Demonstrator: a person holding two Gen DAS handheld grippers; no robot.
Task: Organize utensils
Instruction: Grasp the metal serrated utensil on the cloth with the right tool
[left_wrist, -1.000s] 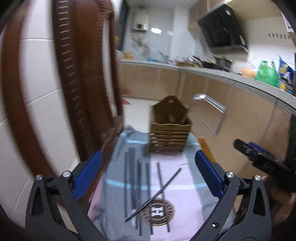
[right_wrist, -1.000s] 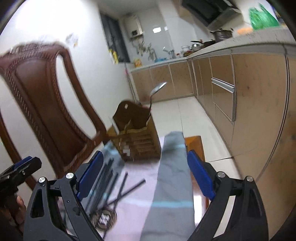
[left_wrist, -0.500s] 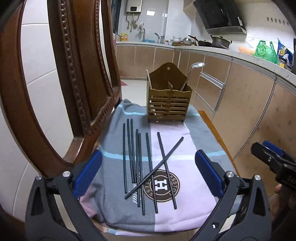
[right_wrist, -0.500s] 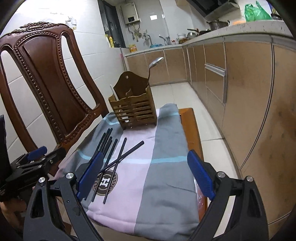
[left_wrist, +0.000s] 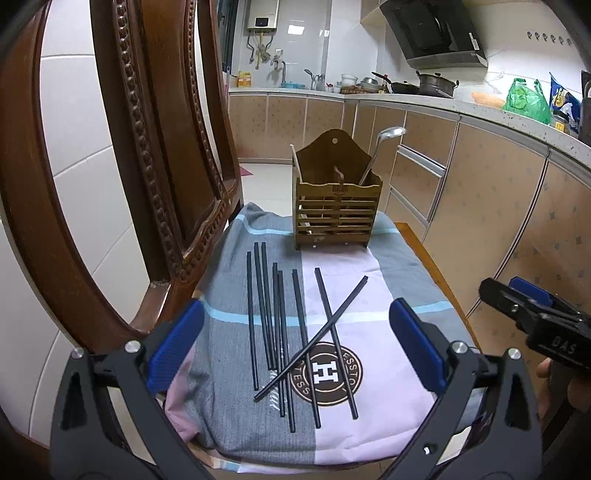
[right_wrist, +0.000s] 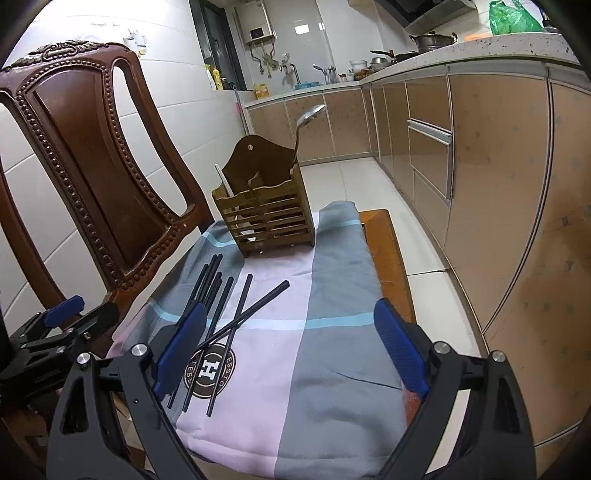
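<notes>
Several black chopsticks (left_wrist: 280, 325) lie loose on a grey and pink cloth (left_wrist: 369, 295); one lies slanted across two others. The same chopsticks (right_wrist: 236, 314) show in the right wrist view. Behind them stands a slatted wooden utensil holder (left_wrist: 338, 218) (right_wrist: 269, 218) with a metal ladle (left_wrist: 388, 134) (right_wrist: 310, 112) and a pale stick in it. My left gripper (left_wrist: 295, 350) hovers open above the near ends of the chopsticks, nothing between its fingers. My right gripper (right_wrist: 291, 354) is open over the cloth to their right, and empty.
A carved wooden chair back (left_wrist: 147, 166) (right_wrist: 92, 155) rises close on the left. The cloth covers a small wooden table (right_wrist: 388, 251) with its edge bare on the right. Kitchen cabinets (right_wrist: 480, 147) and a cluttered counter (left_wrist: 443, 99) run along the right. Tiled floor (right_wrist: 351, 184) lies beyond.
Both views have swung and steadied from blur onto the cloth. The chopsticks and holder now sit lower and nearer in the frames. Both grippers stay open; nothing on the cloth has moved.
</notes>
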